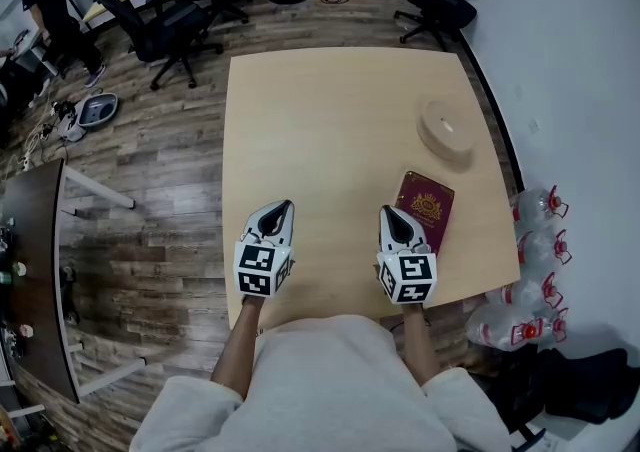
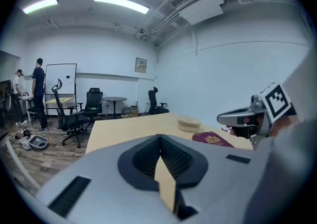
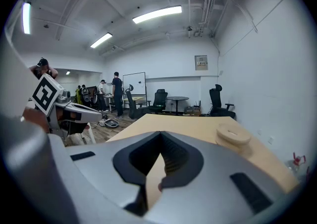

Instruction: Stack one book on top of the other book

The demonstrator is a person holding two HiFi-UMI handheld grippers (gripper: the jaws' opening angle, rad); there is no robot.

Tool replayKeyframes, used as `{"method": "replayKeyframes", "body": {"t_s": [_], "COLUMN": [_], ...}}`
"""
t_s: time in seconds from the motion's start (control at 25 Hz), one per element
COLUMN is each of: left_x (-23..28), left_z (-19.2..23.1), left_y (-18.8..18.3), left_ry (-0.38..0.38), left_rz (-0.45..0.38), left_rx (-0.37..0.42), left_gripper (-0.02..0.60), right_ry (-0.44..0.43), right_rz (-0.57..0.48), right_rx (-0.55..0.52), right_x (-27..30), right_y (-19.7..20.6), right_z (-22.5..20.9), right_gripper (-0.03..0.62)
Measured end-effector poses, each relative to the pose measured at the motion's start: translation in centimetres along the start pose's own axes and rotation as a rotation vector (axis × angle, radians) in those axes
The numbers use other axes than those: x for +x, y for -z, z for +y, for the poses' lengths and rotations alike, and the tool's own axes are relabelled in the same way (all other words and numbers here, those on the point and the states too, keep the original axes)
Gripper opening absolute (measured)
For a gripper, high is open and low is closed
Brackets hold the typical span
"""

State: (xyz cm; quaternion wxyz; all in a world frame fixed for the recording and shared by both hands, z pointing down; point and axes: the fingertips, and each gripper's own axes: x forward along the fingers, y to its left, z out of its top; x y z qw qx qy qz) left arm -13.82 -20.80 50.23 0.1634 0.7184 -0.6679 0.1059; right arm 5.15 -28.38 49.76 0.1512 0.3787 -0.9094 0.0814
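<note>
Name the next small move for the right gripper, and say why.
Probably open the right gripper and shift it toward the maroon book. Its jaws are shut with nothing between them, and the book lies flat on the table just to the gripper's right, untouched.

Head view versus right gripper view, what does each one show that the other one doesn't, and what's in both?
Only the head view shows the red book, lying flat on the table just beside the right gripper. Only the right gripper view shows the ceiling lights and looks straight at that gripper's jaws, which are closed together with nothing between them. Both show the table, the round beige disc, the left gripper and the office chairs.
</note>
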Motion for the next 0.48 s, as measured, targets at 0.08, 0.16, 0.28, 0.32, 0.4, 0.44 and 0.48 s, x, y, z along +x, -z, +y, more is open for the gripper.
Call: {"method": "replayKeyframes", "body": {"t_s": [0.08, 0.16, 0.28, 0.32, 0.4, 0.44, 0.48], "left_x": [-0.03, -0.04, -0.07, -0.08, -0.06, -0.06, -0.05], "left_z": [-0.05, -0.09, 0.03, 0.05, 0.05, 0.04, 0.04], "left_y": [0.04, 0.07, 0.12, 0.16, 0.2, 0.2, 0.2], "left_ry": [-0.001, -0.003, -0.005, -0.004, -0.003, -0.002, -0.001], "left_rz": [0.0, 0.0, 0.0, 0.0, 0.001, 0.001, 0.002], "left_rx": [0.001, 0.002, 0.001, 0.001, 0.001, 0.0, 0.0], "left_gripper": [0.009, 0.009, 0.009, 0.009, 0.009, 0.009, 0.009], "right_ry": [0.0, -0.002, -0.002, -0.002, -0.001, 0.0, 0.0], "right_rz": [0.001, 0.002, 0.004, 0.004, 0.004, 0.005, 0.005], "right_rx": [-0.001, -0.002, -0.004, -0.004, -0.005, -0.006, -0.006], "right_x": [-0.05, -0.12, -0.07, -0.05, -0.03, -0.01, 0.01], "right_y": [0.08, 0.16, 0.18, 0.19, 0.18, 0.16, 0.14], "right_z": [-0.02, -0.07, 0.0, 0.02, 0.03, 0.03, 0.04], "right_gripper": [0.003, 0.003, 0.003, 0.003, 0.003, 0.003, 0.003]}}
